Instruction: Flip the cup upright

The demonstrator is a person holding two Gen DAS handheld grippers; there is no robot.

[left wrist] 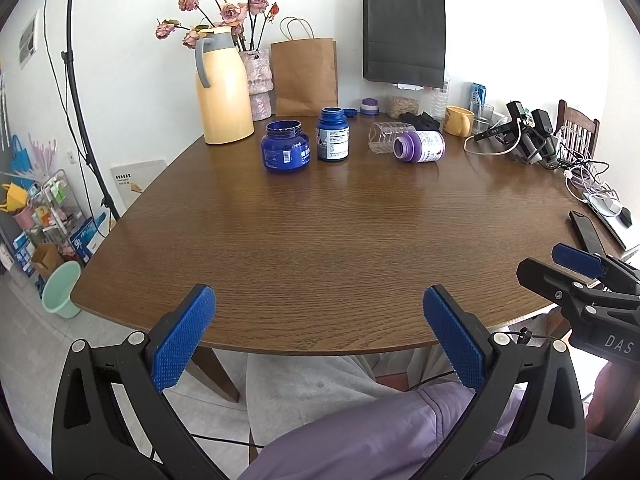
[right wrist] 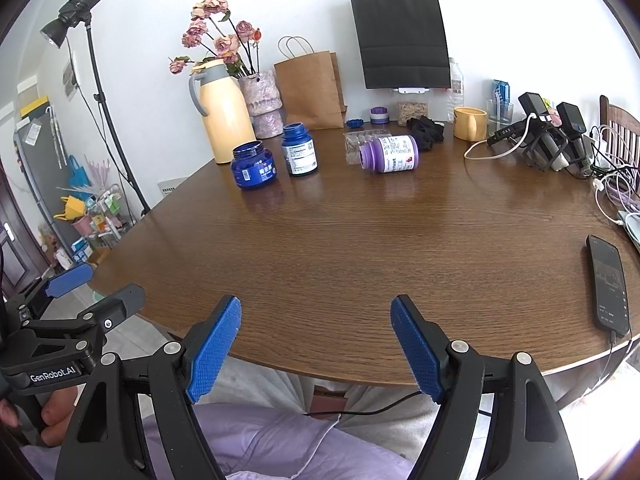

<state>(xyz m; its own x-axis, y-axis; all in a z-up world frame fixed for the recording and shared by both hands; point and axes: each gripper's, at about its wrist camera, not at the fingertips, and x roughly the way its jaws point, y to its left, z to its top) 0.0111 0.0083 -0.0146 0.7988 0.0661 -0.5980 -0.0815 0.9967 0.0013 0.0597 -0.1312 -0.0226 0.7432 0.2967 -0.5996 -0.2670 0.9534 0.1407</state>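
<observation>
A clear plastic cup (left wrist: pixel 383 136) (right wrist: pixel 357 143) lies on its side at the far middle of the brown table (left wrist: pixel 320 232) (right wrist: pixel 360 248). A purple bottle (left wrist: pixel 420 146) (right wrist: pixel 390 154), also on its side, rests against its near right side and partly hides it in the right wrist view. My left gripper (left wrist: pixel 319 294) hangs open over the table's near edge, far from the cup, with nothing between its blue pads. My right gripper (right wrist: pixel 317 304) is open too and empty, at the same near edge. Each gripper shows at the edge of the other's view.
Two open blue jars (left wrist: pixel 285 151) (left wrist: pixel 333 134) stand left of the cup. A cream thermos (left wrist: pixel 222 88), flower vase, paper bags and yellow mug (left wrist: pixel 459 120) line the back. Cables and devices (left wrist: pixel 528 136) crowd the right side; a phone (right wrist: pixel 608 284) lies near the right edge.
</observation>
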